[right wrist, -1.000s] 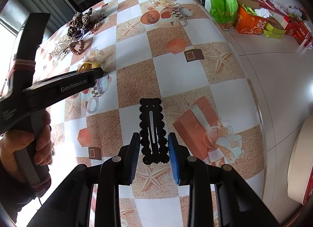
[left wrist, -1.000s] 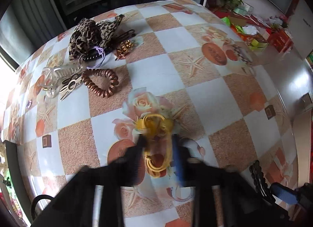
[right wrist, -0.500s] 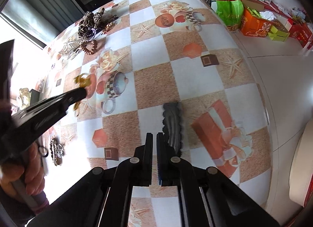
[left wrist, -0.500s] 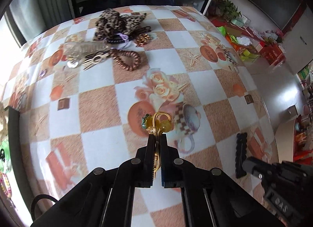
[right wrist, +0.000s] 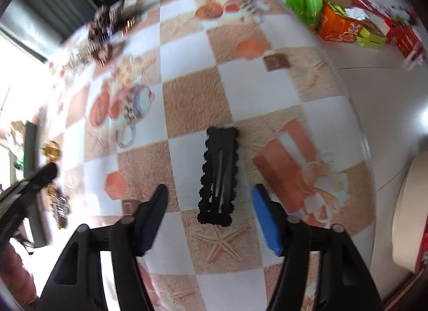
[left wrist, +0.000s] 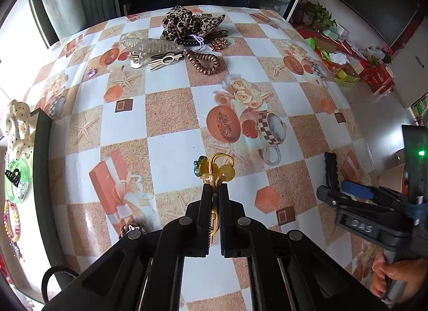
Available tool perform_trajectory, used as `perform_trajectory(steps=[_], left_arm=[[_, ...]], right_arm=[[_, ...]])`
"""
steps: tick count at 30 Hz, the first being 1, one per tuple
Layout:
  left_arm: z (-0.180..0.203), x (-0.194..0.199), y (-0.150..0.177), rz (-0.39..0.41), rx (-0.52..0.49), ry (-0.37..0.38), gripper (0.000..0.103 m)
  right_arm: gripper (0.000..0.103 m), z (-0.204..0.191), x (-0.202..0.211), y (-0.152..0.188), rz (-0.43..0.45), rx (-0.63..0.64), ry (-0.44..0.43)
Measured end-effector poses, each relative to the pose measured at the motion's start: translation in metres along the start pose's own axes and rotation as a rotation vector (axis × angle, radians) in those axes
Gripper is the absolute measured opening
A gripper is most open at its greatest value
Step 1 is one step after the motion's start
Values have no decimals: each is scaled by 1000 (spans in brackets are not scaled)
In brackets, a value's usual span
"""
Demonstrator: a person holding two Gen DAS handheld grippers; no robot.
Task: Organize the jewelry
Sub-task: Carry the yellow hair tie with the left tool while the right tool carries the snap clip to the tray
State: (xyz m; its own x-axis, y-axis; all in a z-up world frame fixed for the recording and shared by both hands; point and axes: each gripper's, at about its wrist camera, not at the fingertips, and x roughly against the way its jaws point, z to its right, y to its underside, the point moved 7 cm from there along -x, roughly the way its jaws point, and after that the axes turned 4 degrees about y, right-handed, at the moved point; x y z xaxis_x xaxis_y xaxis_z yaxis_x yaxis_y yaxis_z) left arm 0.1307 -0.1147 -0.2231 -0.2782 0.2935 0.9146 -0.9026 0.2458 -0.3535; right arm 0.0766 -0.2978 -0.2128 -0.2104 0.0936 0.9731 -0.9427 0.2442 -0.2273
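Left gripper (left wrist: 214, 190) clamped on gold beaded hair tie (left wrist: 215, 169), lifted off table. Right gripper (right wrist: 210, 198) jaws opening astride black snap clip (right wrist: 219, 174) lying flat, 12 o'clock of fingers. Descend centred, pinch long edges squarely, lift level.

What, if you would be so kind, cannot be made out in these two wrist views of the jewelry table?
- Gold hairpin: lower stem hidden between the left claw fingers, left wrist view.
- Leopard scrunchie pile: smeared by motion blur, right wrist view.
- Items beyond the black tray edge: cut off at the left border, left wrist view.
- Black snap clip: underside unseen between the opening right claw.
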Motion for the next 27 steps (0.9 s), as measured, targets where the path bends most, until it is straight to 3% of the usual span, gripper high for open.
perform_trajectory(steps=[1,3,15,27], left_arm=[[0,3,1,4,0,0,8],[-1,7,2,11,1,-1,8],[-25,45,18,52,53,-19,8],[-94,89,43,109,185,-79,8]], right_arm=[[56,-3,-1,1,2,37,49],[32,-10,0,2,14,69,46],[31,-28,33,2,39,43,-74],[31,-130,75,-8,76,195,-213]])
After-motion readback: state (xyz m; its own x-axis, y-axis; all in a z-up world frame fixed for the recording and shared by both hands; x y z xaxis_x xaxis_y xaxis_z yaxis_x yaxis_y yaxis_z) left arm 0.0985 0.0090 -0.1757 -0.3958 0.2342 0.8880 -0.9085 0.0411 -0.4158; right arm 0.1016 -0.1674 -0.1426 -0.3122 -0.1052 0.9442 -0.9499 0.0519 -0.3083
